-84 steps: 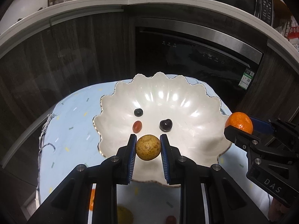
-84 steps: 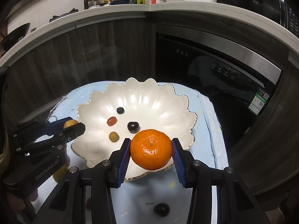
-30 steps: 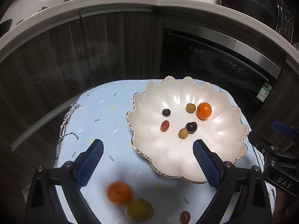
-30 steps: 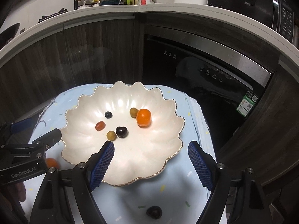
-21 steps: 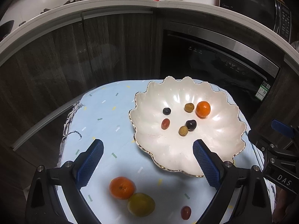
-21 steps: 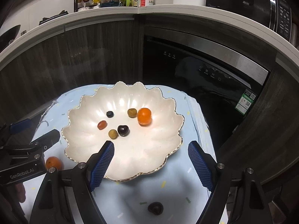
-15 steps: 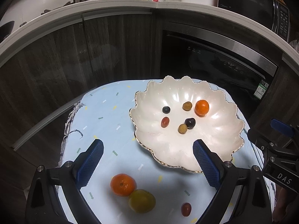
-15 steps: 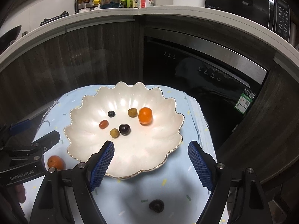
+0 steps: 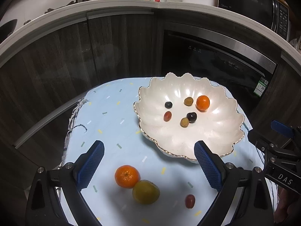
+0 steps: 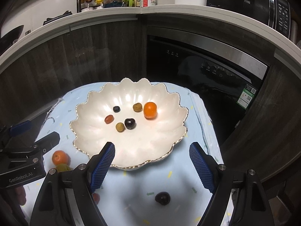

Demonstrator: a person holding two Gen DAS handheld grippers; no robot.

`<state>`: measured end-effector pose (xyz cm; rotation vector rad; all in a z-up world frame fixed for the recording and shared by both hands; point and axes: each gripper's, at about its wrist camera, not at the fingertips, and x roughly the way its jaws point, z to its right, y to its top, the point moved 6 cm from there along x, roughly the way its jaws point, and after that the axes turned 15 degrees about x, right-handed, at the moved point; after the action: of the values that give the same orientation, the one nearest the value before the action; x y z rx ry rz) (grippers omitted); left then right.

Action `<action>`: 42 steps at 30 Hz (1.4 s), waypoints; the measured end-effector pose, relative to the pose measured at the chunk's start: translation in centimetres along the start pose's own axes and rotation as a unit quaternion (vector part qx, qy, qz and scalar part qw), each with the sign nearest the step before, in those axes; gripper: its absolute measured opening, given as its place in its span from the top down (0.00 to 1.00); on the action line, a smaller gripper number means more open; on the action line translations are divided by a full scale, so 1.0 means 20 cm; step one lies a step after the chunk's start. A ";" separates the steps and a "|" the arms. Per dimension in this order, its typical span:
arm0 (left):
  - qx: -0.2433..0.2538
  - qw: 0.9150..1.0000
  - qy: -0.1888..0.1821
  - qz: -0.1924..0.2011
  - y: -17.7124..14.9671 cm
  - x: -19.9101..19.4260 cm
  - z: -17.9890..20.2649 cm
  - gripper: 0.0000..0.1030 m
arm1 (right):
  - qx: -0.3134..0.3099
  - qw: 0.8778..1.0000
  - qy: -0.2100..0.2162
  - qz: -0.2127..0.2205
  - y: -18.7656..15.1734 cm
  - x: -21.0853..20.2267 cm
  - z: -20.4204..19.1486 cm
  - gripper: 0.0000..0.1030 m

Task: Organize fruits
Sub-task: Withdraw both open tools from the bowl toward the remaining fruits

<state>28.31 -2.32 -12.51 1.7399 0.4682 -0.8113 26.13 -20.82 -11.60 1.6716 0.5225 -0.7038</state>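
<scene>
Both hand-held grippers, left gripper (image 9: 148, 163) and right gripper (image 10: 152, 164), stand wide apart and empty just short of the scalloped white ceramic bowl (image 9: 222, 143) holding six small fruits, while an orange mandarin (image 9: 127, 176), a yellow-green citrus (image 9: 146, 192) touching it and a red grape (image 9: 190, 201) lie on the pale blue cloth (image 9: 112, 124) between the left gripper's blue pads.

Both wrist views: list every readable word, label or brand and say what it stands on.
"DAS": on the black right gripper body, left wrist view.
"GenRobot.AI": on the black left gripper body, right wrist view.
Green sticker on the black oven door: too small to read.
Bottle labels on the white counter: blurred.
</scene>
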 end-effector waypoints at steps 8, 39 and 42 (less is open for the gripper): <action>0.003 1.000 0.000 0.002 -0.06 -0.05 -0.01 0.05 | -0.001 1.000 0.002 0.006 -0.04 -0.05 -0.02 0.20; 0.006 1.000 0.011 -0.009 -0.35 -0.11 -0.04 0.05 | -0.022 0.999 0.025 -0.001 -0.29 -0.11 -0.14 0.20; 0.010 1.000 0.012 -0.012 -0.38 -0.09 -0.02 0.05 | -0.025 0.999 0.024 -0.003 -0.33 -0.10 -0.14 0.20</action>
<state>22.04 0.73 -16.26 1.7661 0.5000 -0.8159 20.77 -16.67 -14.48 1.6441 0.5739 -0.6516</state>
